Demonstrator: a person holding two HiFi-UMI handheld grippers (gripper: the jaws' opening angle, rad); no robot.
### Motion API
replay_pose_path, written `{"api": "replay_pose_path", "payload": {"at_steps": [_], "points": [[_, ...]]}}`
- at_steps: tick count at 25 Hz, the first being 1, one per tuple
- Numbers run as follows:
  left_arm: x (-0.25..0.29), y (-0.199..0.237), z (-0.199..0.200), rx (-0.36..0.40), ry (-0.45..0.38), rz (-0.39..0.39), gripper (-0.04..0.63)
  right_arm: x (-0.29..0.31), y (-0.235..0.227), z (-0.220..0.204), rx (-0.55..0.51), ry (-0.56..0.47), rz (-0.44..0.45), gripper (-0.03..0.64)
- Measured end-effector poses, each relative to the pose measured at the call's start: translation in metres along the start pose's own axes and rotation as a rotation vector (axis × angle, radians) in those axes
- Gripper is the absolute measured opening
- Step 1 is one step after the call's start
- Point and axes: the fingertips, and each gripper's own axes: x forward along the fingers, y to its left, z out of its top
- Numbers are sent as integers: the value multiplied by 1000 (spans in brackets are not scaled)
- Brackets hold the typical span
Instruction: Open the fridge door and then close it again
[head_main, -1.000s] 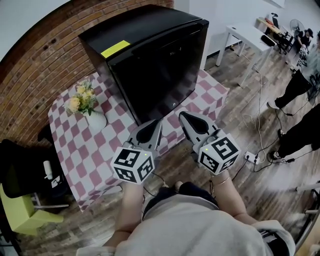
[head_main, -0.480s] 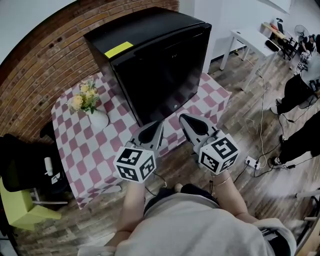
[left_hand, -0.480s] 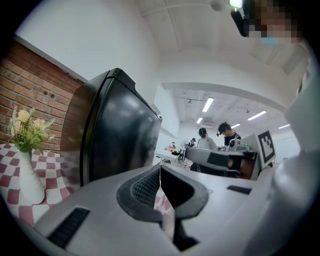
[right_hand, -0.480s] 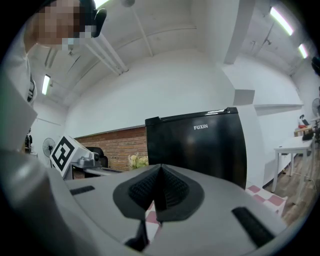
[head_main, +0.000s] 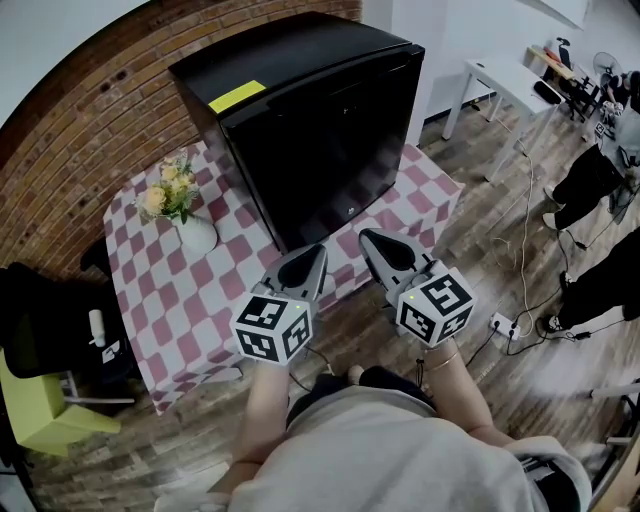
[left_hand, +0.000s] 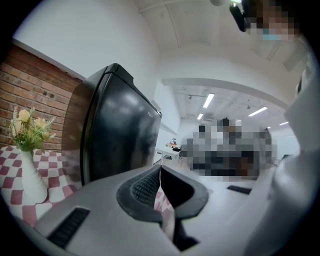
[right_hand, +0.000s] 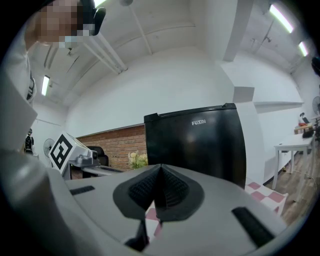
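A small black fridge (head_main: 310, 130) stands on a table with a red-and-white checked cloth (head_main: 170, 300), its door closed and facing me. A yellow label (head_main: 234, 96) lies on its top. My left gripper (head_main: 318, 252) hovers in front of the door's lower edge, jaws shut with nothing between them. Beside it, my right gripper (head_main: 365, 236) is also shut and empty, a short way off the door. The left gripper view shows the fridge (left_hand: 117, 135) from its side, behind the left gripper (left_hand: 160, 167). In the right gripper view the fridge (right_hand: 200, 142) is straight ahead of the right gripper (right_hand: 160, 167).
A white vase of yellow flowers (head_main: 180, 215) stands on the cloth left of the fridge. A black chair (head_main: 40, 330) and a green seat (head_main: 40, 410) are at the left. A white table (head_main: 510, 80), floor cables (head_main: 520, 220) and standing people (head_main: 600, 170) are at the right.
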Motion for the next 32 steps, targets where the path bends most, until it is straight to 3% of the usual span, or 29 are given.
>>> {"api": "replay_pose_path", "payload": {"at_steps": [20, 32], "points": [[2, 4, 2, 79, 28, 31, 6, 5, 5, -7, -30, 42, 54, -2], [12, 9, -6, 90, 70, 46, 6, 7, -5, -8, -17, 33, 20, -2]]}}
